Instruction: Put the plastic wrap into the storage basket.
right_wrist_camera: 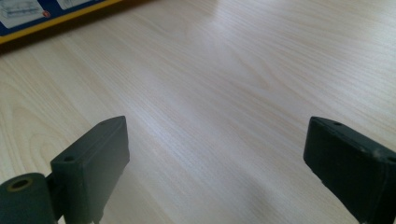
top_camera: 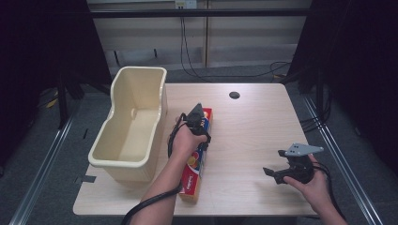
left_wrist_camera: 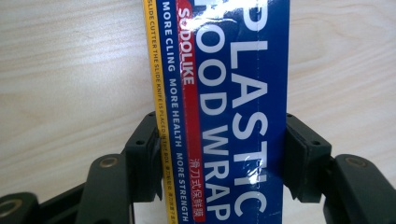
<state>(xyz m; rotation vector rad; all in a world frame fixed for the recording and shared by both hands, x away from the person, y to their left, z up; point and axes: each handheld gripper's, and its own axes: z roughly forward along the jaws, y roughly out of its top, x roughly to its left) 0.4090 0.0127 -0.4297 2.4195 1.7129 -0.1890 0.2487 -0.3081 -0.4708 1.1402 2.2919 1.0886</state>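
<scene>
A: Pale wood table point(top_camera: 253, 136) from above, with a long blue wrap box point(top_camera: 197, 161) lying flat on it, just beside the cream tub point(top_camera: 131, 124), on the tub's right.

B: Touching the tub?

A: Can't tell; the person's forearm crosses the near half of the box and hides that edge. The left gripper point(top_camera: 196, 117) sits over the box's far half, level with the tub's middle. The right gripper point(top_camera: 277, 172) is held well apart from the tub, toward the table's near right corner. A dark round hole point(top_camera: 234, 95) lies to the right of the tub's far end.

B: And the left gripper view?

A: The box point(left_wrist_camera: 229, 107) runs straight up between the two black jaws, which are clamped on its long sides, pads point(left_wrist_camera: 148, 154) pressed against the cardboard. Bare table point(left_wrist_camera: 70, 84) on either side.

B: The right gripper view?

A: Its jaws stand wide apart with nothing between them, over bare wood point(right_wrist_camera: 224, 102). A blue-and-yellow edge of the box point(right_wrist_camera: 42, 16) shows in the top left corner. The tub is out of frame here.
</scene>
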